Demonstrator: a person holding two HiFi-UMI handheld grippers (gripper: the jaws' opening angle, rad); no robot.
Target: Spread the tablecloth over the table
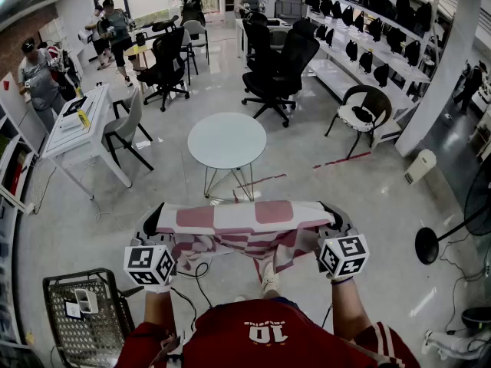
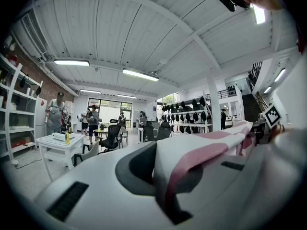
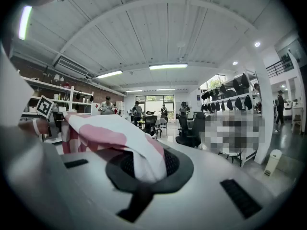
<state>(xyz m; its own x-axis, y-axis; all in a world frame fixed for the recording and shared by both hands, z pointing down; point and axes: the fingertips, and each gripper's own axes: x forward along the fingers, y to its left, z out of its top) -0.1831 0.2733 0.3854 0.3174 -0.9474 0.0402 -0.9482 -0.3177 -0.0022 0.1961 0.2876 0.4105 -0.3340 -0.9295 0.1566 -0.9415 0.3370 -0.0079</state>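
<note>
A glossy grey floor (image 1: 368, 198) runs back to large windows (image 2: 108, 108) under a white ribbed ceiling (image 2: 144, 28) lit by fluorescent tubes (image 2: 140, 74). Black office chairs (image 1: 280, 64) stand mid-room, with a white desk (image 1: 77, 133) at the left. White shelving (image 1: 368, 52) holding dark items lines the right, near a white pillar (image 1: 453, 60).

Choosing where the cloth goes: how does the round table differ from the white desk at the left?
The round table has a bare circular top on thin wire legs; the desk is rectangular, on white legs, with things on it. The round table stands straight ahead of the tablecloth; the desk is off to the side. Both tops are white.
</note>
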